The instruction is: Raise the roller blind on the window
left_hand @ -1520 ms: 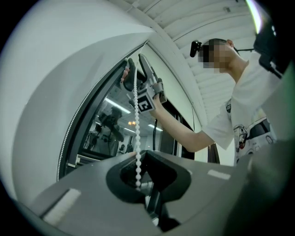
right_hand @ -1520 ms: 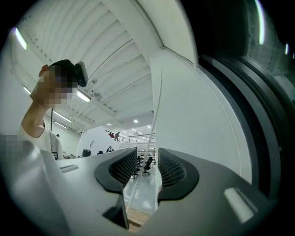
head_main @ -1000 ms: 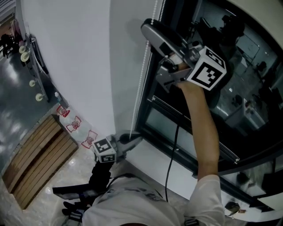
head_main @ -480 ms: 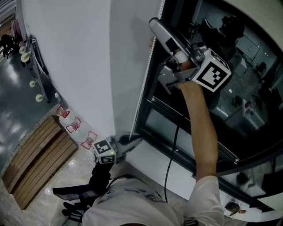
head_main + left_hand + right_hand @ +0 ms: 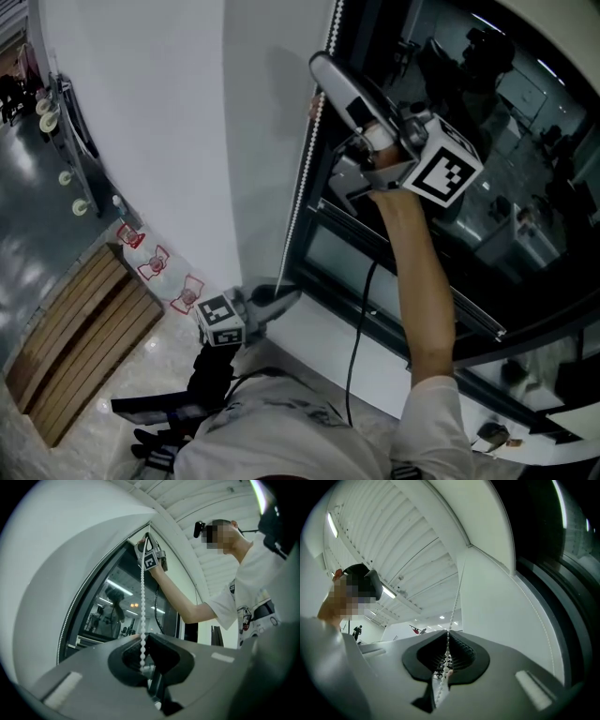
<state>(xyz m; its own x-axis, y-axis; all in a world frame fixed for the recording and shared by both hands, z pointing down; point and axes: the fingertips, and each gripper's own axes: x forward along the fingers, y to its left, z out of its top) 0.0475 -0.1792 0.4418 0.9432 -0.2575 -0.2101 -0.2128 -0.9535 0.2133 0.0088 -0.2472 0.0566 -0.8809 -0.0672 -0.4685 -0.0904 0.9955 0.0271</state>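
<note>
A white roller blind (image 5: 169, 122) hangs at the left of a dark window (image 5: 487, 141). Its white bead chain (image 5: 305, 159) runs down the blind's edge. My right gripper (image 5: 316, 64) is held high on a raised arm. Its jaws have just been closing and are now shut on the bead chain (image 5: 454, 606), which passes between the tips of the right gripper (image 5: 448, 632). My left gripper (image 5: 292, 292) sits low by the sill. In the left gripper view the bead chain (image 5: 142, 588) drops straight into the left gripper (image 5: 143, 638), which is shut on it.
A white window sill (image 5: 319, 347) lies below the glass, and a black cable (image 5: 361, 319) hangs in front of it. On the floor at the lower left is a wooden slatted board (image 5: 75, 328). A rack with cups (image 5: 61, 112) stands at the far left.
The right gripper's jaws have shut on the bead chain, and the gripper has rolled a little. The left gripper has stayed where it was.
</note>
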